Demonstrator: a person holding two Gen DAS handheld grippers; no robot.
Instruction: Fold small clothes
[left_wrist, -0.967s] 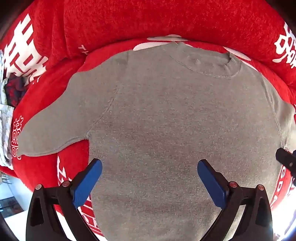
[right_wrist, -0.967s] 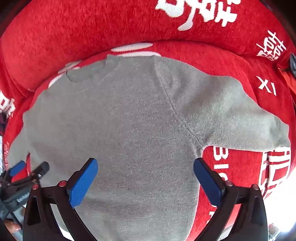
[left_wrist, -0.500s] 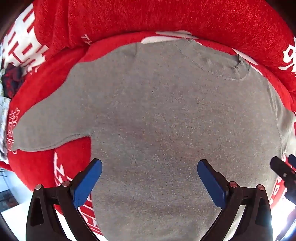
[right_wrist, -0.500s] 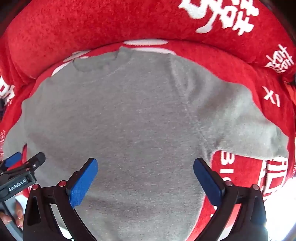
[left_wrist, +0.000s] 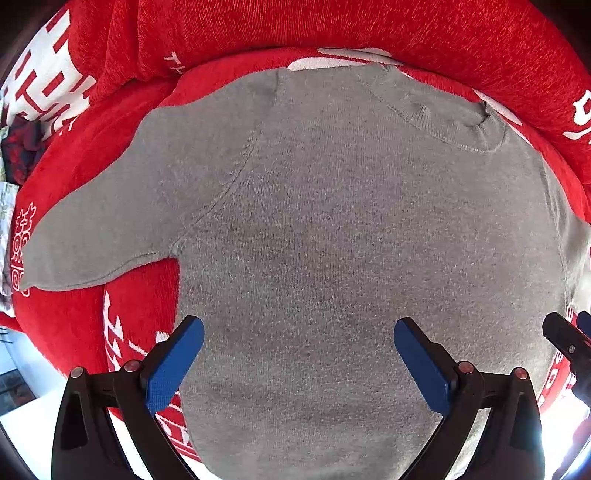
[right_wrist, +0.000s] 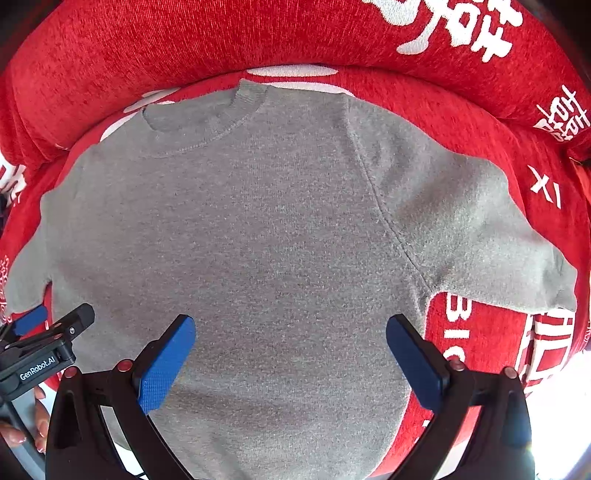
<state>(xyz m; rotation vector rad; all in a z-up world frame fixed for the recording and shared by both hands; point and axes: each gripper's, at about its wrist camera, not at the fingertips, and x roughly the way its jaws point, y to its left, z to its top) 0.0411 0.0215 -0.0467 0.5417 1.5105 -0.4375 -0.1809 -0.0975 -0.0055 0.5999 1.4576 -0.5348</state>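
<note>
A small grey short-sleeved sweater lies flat on a red cover, collar at the far side, sleeves spread to both sides. It also fills the right wrist view. My left gripper is open and empty, hovering over the sweater's lower left body. My right gripper is open and empty over the lower right body. The left gripper shows at the left edge of the right wrist view. The right gripper's tip shows at the right edge of the left wrist view.
The red cover with white lettering drapes a cushioned seat with a raised back. Patterned fabric lies at the far left. The seat's front edge and a bright floor lie close below.
Both grippers have shifted slightly over the sweater, so the collar sits lower in the views. Both stay open. The sweater has not moved.
</note>
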